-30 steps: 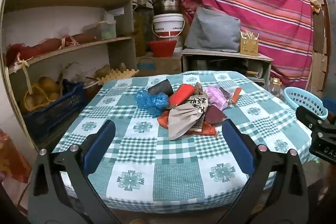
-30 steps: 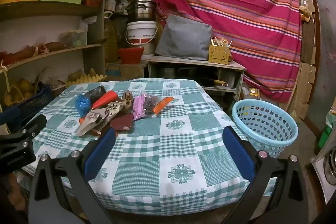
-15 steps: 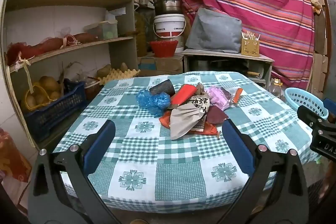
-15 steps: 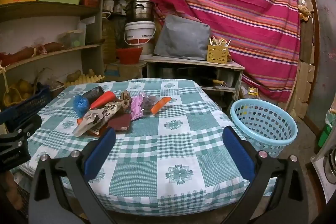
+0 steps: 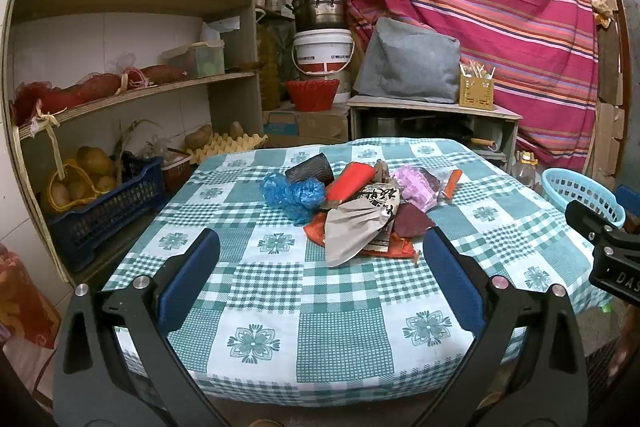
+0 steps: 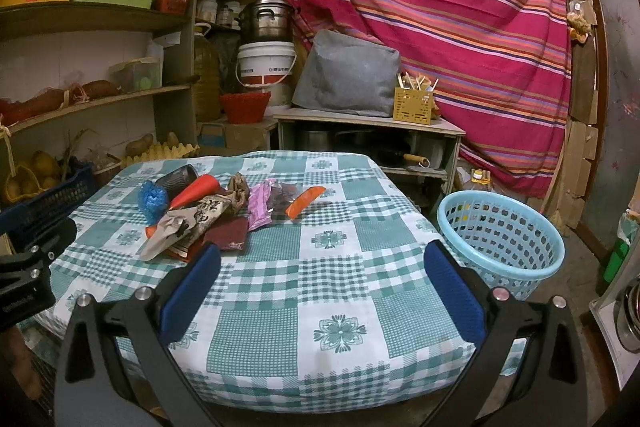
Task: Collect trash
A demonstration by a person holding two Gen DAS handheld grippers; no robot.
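Both hand-held grippers, left (image 5: 320, 267) and right (image 6: 320, 269), had drifted slightly back, jaws wide and empty, leaving the trash pile (image 5: 356, 203) untouched at the worktop's (image 5: 340, 327) twelve o'clock, basket (image 6: 500, 239) at three o'clock.

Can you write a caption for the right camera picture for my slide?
Open right gripper faces a pile of trash on the checked table, blue basket waiting beside it.

The blue basket (image 5: 582, 197) at three o'clock is partly hidden behind the right gripper (image 5: 604, 251), which the edge cuts off.
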